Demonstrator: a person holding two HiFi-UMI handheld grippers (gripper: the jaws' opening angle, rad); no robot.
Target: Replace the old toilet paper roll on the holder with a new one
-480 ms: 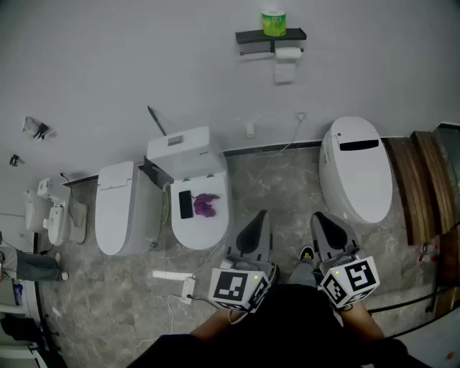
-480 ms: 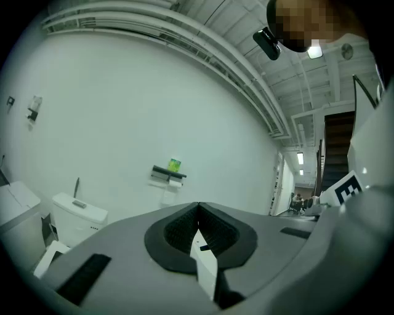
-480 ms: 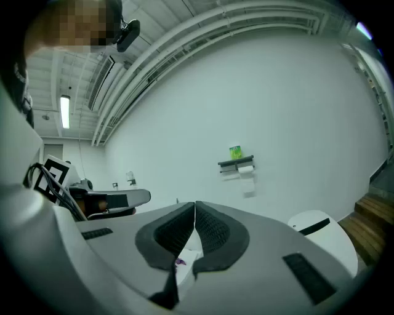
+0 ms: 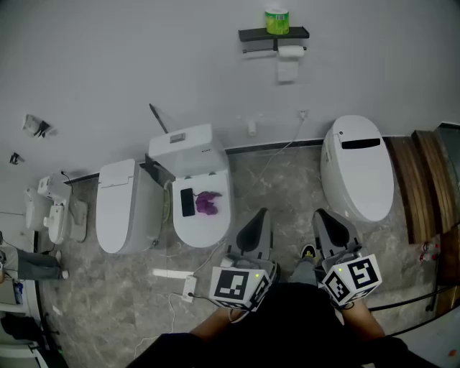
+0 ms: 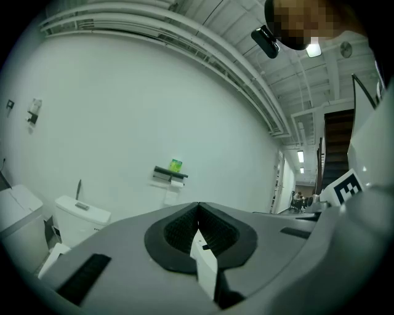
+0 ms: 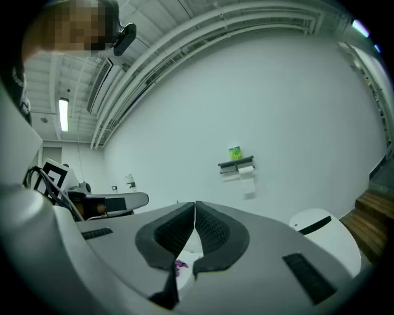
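A black wall holder hangs high on the white wall, far ahead of me. A white toilet paper roll sits on its bar with a sheet hanging down. On the holder's shelf stands a green-wrapped roll. My left gripper and right gripper are held side by side close to my body, both shut and empty. The left gripper view shows its gripper pointing level at the holder. In the right gripper view, that gripper also faces the holder.
A white toilet with a tank stands front left, a black phone and a purple item on its lid. Another toilet is below the holder, a third at left. Wooden steps rise at right. A power strip lies on the floor.
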